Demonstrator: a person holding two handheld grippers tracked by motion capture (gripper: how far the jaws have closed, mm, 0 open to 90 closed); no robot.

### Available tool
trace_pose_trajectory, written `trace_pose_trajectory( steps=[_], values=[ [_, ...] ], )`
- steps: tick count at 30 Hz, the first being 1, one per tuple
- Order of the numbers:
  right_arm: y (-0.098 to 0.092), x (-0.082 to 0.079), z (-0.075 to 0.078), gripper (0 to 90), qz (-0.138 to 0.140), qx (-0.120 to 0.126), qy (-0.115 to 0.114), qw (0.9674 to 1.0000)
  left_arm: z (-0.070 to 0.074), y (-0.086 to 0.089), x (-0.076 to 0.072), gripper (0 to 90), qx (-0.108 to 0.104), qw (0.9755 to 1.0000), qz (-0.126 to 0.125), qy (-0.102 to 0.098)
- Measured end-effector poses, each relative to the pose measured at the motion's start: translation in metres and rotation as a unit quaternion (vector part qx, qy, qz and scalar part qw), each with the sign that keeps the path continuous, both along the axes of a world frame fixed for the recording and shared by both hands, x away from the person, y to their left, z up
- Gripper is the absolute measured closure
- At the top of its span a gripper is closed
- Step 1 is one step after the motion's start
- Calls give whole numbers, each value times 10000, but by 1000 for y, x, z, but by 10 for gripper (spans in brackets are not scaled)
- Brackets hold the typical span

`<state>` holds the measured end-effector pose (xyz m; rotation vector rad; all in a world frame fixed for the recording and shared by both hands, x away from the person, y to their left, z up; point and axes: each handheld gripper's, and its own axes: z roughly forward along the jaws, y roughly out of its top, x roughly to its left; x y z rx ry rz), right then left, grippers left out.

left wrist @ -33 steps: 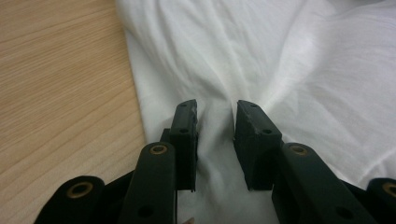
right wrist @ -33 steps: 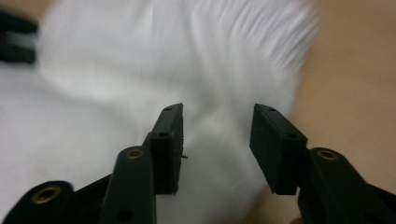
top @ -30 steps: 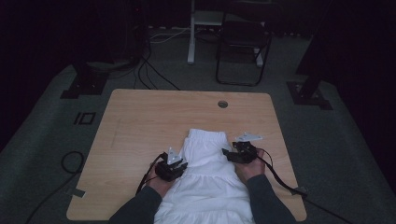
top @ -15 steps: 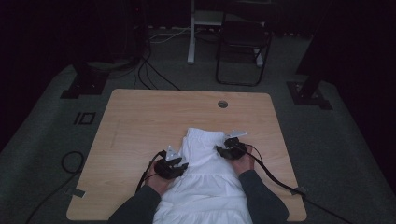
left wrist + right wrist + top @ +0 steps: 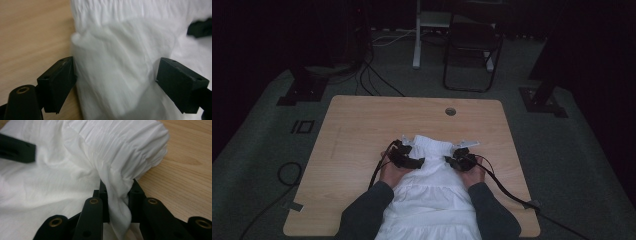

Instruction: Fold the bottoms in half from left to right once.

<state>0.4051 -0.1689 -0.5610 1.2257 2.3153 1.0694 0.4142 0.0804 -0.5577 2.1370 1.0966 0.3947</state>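
Wooden surface (image 5: 362,130) carrying a white gathered skirt (image 5: 432,200), spread flat from the near edge toward the middle, waistband (image 5: 432,145) farthest out, likely for folding. Right gripper (image 5: 117,195) at the waistband's right end, fingers just closing, now pinching a bunched fold. Left gripper (image 5: 115,77) at the left side, fingers just spreading wide, straddling loose cloth without pressing it.

Left tongs (image 5: 408,156) just opened wide; right tongs (image 5: 458,159) just pinched closed.
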Motion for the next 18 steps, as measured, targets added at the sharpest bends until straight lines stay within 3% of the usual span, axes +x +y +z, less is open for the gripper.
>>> trace_pose_trajectory(
  steps=[3,8,12,16,17,18],
  values=[
    [0,-1,0,777,-25,-6,-28,10000,-1,0,1,155,227,9996,64,-145],
    [1,-1,0,777,-38,-6,-31,10000,0,1,2,179,285,9995,-7,-140],
    [1,-1,0,777,-36,-4,-29,10000,3,-3,-5,438,185,9996,-184,-98],
    [1,-1,0,777,-37,-1,-25,10000,4,-3,-6,543,53,9997,-228,-17],
    [0,-1,0,777,-34,-2,-28,10000,4,-2,-6,619,14,9997,-232,-3],
    [1,-1,0,777,-34,-2,-31,10000,4,-2,-6,637,-11,9997,-245,-4]
  ],
)
